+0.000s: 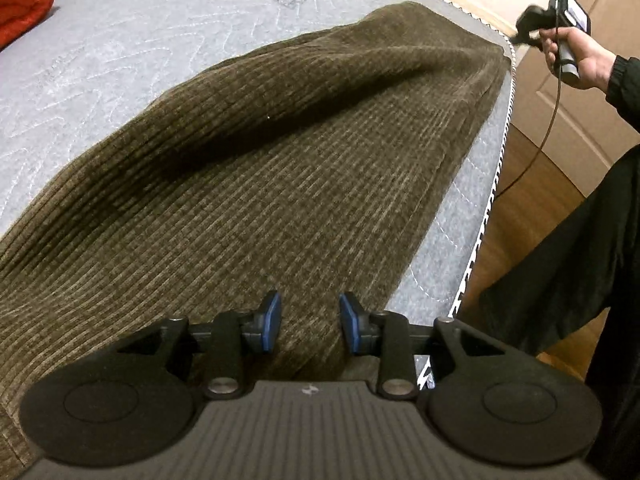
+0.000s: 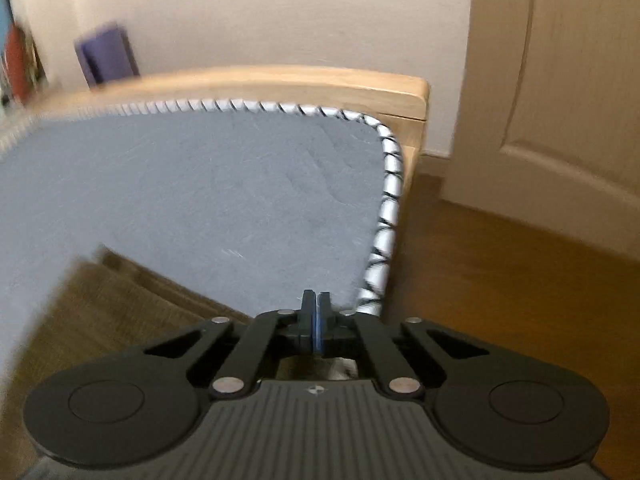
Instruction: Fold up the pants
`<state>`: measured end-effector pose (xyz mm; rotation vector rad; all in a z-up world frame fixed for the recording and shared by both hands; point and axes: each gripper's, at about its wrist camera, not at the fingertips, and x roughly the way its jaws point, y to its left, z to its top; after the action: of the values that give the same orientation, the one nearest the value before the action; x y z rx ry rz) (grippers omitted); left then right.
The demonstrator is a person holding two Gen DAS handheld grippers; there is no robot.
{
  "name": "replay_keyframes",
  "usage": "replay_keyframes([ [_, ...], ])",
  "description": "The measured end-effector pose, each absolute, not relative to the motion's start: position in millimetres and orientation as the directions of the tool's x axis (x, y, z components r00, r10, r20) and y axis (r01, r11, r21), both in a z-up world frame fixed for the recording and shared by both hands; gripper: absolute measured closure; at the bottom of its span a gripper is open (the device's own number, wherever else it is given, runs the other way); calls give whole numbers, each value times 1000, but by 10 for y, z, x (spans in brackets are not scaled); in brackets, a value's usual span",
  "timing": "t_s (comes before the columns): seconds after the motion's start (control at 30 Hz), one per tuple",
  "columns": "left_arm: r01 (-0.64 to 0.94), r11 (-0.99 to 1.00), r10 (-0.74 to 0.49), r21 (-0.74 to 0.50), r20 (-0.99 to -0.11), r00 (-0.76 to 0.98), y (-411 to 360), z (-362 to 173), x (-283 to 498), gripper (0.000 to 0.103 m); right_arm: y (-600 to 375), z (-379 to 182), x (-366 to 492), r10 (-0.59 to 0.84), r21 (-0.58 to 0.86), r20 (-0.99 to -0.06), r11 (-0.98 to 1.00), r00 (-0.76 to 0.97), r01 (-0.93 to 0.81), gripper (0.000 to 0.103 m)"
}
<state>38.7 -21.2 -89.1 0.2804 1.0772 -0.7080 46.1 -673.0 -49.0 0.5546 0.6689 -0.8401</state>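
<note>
Brown corduroy pants (image 1: pixel 280 168) lie stretched along the grey mattress (image 1: pixel 120 48), with a long raised crease down the middle and the far end at the mattress corner. My left gripper (image 1: pixel 309 320) hovers low over the near end. Its blue pads (image 1: pixel 273 320) stand apart with fabric beneath the gap, not pinched. In the right wrist view my right gripper (image 2: pixel 316 320) is shut with nothing in it, above the mattress edge. A corner of the pants (image 2: pixel 100 312) shows at the lower left. A hand (image 1: pixel 576 60) holds that gripper beyond the far end of the pants.
A red folded garment (image 1: pixel 24 0) lies at the mattress's far left corner. Behind the mattress (image 2: pixel 200 184) a wooden bed frame (image 2: pixel 280 80) rises. Wooden floor (image 2: pixel 500 280) and a cream door (image 2: pixel 560 80) lie to the right. The person's dark clothing (image 1: pixel 580 240) stands beside the bed.
</note>
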Motion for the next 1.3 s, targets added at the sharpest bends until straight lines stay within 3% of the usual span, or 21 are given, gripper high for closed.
replay_keyframes([
  [0.07, 649, 753, -385, -108, -872, 301, -219, -867, 376, 64, -6628, -379, 503, -453, 256, -667, 606, 591, 753, 97],
  [0.23, 609, 789, -365, -83, -860, 356, -155, -819, 491, 60, -6134, -143, 885, -263, 382, -558, 761, 787, 525, 66],
  [0.3, 585, 808, -348, -73, -860, 373, -99, -816, 550, 58, -5892, -154, 1130, -181, 392, -569, 798, 802, 458, 50],
  [0.33, 572, 817, -340, -69, -859, 382, -72, -815, 581, 58, -5775, -182, 1242, -153, 387, -584, 811, 797, 439, 48],
  [0.5, 541, 838, -333, -70, -851, 407, 37, -797, 678, 58, -5192, -419, 1857, -59, 323, -693, 866, 718, 383, 47],
  [0.6, 539, 840, -324, -61, -853, 409, 65, -815, 682, 58, -4912, -569, 2159, -66, 260, -765, 878, 641, 401, 45],
  [0.7, 542, 839, -305, -38, -859, 411, 76, -860, 672, 57, -4696, -664, 2387, -164, 118, -809, 896, 564, 429, 46],
  [0.73, 543, 839, -304, -36, -858, 413, 85, -860, 673, 57, -4640, -661, 2440, -200, 76, -814, 894, 545, 442, 51],
  [0.8, 541, 840, -311, -36, -849, 426, 113, -842, 676, 57, -4624, -636, 2438, -278, 23, -815, 861, 508, 508, 82],
  [0.83, 538, 842, -319, -39, -840, 439, 137, -815, 684, 57, -4653, -610, 2425, -293, 32, -808, 844, 511, 535, 91],
  [0.9, 525, 849, -346, -55, -809, 476, 204, -736, 702, 57, -4787, -519, 2371, -320, 98, -768, 797, 555, 595, 94],
  [1.0, 487, 868, -382, -96, -756, 531, 351, -604, 784, 57, -4979, -460, 2275, -354, 203, -675, 754, 647, 624, 94],
  [1.13, 407, 909, -330, -89, -750, 573, 563, -609, 960, 59, -5134, -671, 2240, -265, 287, -728, 720, 633, 632, 87],
  [1.2, 309, 951, -204, -29, -809, 551, 703, -747, 1112, 69, -5183, -585, 2187, -260, 306, -711, 722, 653, 621, 64],
  [1.23, 238, 971, -114, 20, -840, 531, 800, -844, 1185, 75, -5221, -505, 2143, -284, 303, -691, 721, 665, 623, 57],
  [1.27, 194, 980, -70, 38, -851, 521, 892, -884, 1226, 91, -5244, -401, 2073, -311, 302, -664, 720, 680, 625, 50],
  [1.3, 178, 984, -81, 15, -851, 519, 958, -878, 1240, 92, -5301, -315, 2004, -328, 305, -638, 723, 696, 620, 49],
])
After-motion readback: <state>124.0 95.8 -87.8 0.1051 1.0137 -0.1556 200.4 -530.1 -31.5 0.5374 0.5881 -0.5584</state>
